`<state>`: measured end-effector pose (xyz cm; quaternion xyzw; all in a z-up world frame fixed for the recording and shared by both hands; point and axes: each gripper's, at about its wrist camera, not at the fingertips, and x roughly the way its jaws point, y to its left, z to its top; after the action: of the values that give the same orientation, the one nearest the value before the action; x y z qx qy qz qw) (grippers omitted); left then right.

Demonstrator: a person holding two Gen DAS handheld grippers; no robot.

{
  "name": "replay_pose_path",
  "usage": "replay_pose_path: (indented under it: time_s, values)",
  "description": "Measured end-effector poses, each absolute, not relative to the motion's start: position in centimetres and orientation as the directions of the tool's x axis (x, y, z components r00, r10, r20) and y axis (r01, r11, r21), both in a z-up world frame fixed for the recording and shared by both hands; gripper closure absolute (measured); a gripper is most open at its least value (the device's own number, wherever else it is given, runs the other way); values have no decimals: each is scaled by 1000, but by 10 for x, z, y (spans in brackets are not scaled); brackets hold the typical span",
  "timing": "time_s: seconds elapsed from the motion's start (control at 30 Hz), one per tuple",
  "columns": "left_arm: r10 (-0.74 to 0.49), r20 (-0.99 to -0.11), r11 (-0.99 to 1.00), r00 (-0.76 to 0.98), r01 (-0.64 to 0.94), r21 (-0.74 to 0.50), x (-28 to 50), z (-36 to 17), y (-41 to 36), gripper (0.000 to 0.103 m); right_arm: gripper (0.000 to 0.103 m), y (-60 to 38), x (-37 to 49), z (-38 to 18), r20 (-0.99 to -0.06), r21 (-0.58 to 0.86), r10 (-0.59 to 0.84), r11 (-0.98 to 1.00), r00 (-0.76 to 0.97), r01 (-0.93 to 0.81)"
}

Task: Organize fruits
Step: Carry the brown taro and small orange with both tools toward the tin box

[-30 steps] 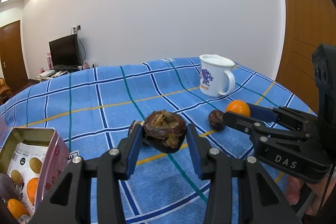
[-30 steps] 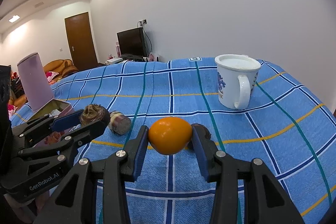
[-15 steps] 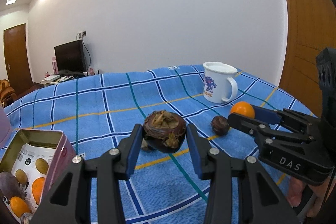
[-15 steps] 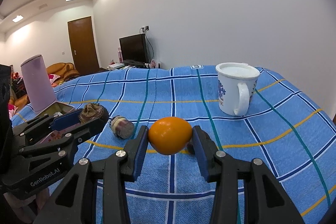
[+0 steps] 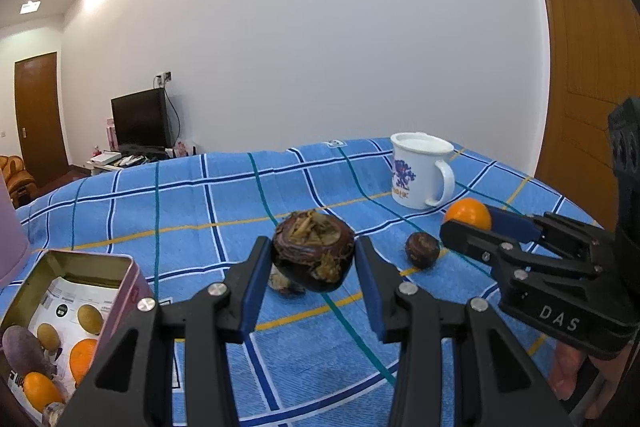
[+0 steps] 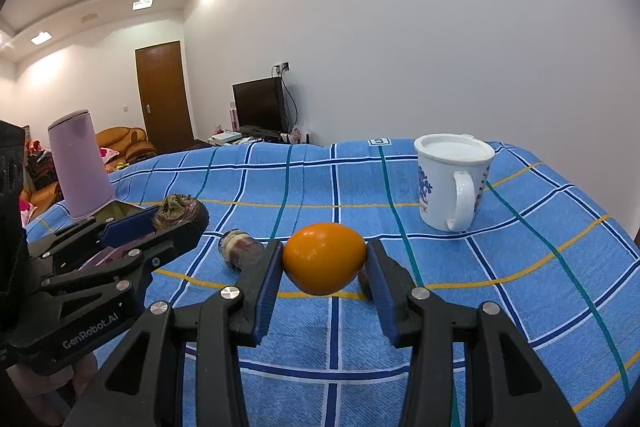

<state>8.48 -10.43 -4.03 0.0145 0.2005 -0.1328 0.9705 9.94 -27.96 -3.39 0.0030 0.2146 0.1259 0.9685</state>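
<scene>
Room: white wall, dark television (image 6: 259,105) on a low stand, brown door (image 6: 163,95).
Surface: worktop (image 5: 200,203) under a blue plaid cloth with white, teal and yellow lines.
Left hand-held gripper (image 5: 313,277): closed on a dark brown fruit (image 5: 313,257) with a rough, flaky top — lifted clear of the cloth.
Right hand-held gripper (image 6: 323,273): clamped on an orange fruit (image 6: 324,259), both blue pads touching its sides, held above the cloth.
Tin box (image 5: 116,291): open, at the left near edge; holds orange fruits, small yellow-brown ones and a purplish one.
Loose fruit: small dark round fruit (image 5: 422,250) on the cloth near the right gripper's tips; cut purplish piece (image 6: 240,250) lying just beyond the left gripper.
Mug (image 6: 452,187): white, printed, upright — toward the far right.
Tumbler (image 6: 80,163): lilac, upright behind the tin.
</scene>
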Motion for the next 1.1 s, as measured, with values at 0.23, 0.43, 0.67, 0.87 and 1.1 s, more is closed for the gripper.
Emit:
replay_pose_path:
  time_s: [0.23, 0.43, 0.67, 0.87, 1.1]
  values:
    - [-246, -379, 966, 892, 258, -21, 82, -39, -104, 59, 59, -279, 97, -33, -402, 58, 247, 968, 882, -245]
    - [-233, -363, 970, 902, 244, -16, 78, -37, -102, 59, 59, -281, 90, -31, -377, 60, 254, 966, 891, -250]
    - [-219, -347, 973, 912, 229, -14, 76, -36, -100, 59, 59, -278, 87, -30, -363, 45, 253, 966, 897, -254]
    - [-211, -341, 975, 916, 220, -13, 74, -37, -100, 59, 59, -278, 90, -30, -371, 44, 252, 966, 894, -254]
    - [-210, -349, 976, 913, 218, -17, 75, -37, -99, 59, 59, -278, 92, -30, -379, 43, 253, 966, 890, -257]
